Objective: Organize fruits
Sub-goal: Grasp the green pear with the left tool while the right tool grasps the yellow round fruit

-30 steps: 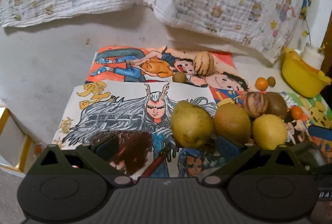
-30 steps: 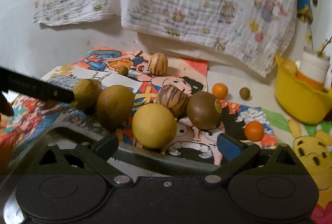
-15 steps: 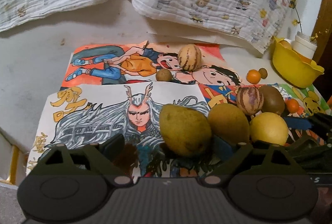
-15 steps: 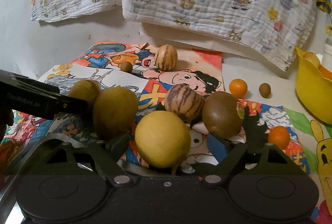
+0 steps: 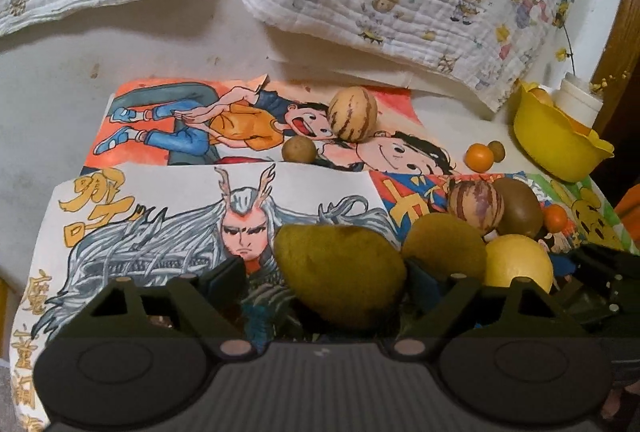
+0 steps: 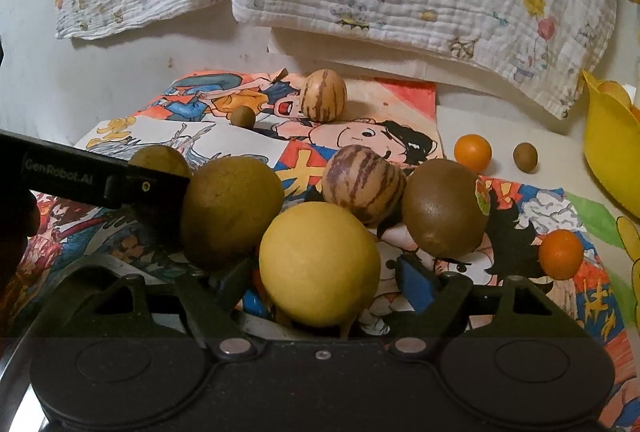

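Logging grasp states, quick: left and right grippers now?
Left gripper: open, green-brown pear between its fingers, ungripped.
Right gripper: open around yellow fruit, ungripped.

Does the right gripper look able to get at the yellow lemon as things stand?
Probably yes: the right gripper is open, with the yellow lemon between its fingers and nothing in front. The brown pear sits close on the left.
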A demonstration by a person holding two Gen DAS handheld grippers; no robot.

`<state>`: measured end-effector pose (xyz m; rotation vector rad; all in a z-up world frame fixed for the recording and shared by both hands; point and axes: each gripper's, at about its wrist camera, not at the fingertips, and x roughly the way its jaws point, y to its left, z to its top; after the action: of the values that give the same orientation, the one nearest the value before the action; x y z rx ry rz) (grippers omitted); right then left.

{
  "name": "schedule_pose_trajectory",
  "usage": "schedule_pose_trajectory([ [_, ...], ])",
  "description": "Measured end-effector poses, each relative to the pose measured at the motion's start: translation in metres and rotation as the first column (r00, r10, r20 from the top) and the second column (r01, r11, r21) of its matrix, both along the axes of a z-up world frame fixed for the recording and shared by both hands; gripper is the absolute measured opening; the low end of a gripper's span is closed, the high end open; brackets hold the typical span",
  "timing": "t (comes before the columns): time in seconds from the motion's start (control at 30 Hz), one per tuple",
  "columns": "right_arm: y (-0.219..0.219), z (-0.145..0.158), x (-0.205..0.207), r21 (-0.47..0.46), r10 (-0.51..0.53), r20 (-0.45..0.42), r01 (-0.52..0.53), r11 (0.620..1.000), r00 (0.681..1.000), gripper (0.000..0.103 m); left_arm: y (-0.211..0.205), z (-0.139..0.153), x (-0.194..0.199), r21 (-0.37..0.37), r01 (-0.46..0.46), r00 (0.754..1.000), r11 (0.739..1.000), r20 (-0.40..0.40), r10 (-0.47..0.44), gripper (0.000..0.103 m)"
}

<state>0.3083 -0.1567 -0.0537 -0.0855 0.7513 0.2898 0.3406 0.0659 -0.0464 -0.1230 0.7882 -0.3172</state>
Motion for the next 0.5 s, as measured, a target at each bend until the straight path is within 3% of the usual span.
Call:
schedule_pose_trajectory([
  [0.13,0.0017,-0.0022,-0.0008,0.005,0.005,0.007,-0.005,1.0,1.0,0.078,0.0,-0.0004,0.0022,-0.038,0.007,1.0,0.999,0.003,-0.007,0.077],
  [0.23,0.0014,-0.0028,-0.0016,0.013,0.006,0.022,-0.006,1.0,1.0,0.073,0.0011,-0.0009,0.0016,-0.052,0.005,1.0,0.999,0.009,-0.005,0.077],
  [0.3,0.0009,-0.0019,-0.0018,0.018,0.007,0.029,-0.007,1.0,1.0,0.061,0.0019,-0.0011,0.0005,-0.058,0.005,1.0,0.998,0.014,-0.004,0.077],
  [0.5,-0.0016,-0.0006,-0.0013,0.03,0.003,0.031,-0.004,1.0,1.0,0.059,0.0065,0.0034,-0.0034,-0.081,-0.032,0.999,0.996,-0.007,0.032,0.076],
])
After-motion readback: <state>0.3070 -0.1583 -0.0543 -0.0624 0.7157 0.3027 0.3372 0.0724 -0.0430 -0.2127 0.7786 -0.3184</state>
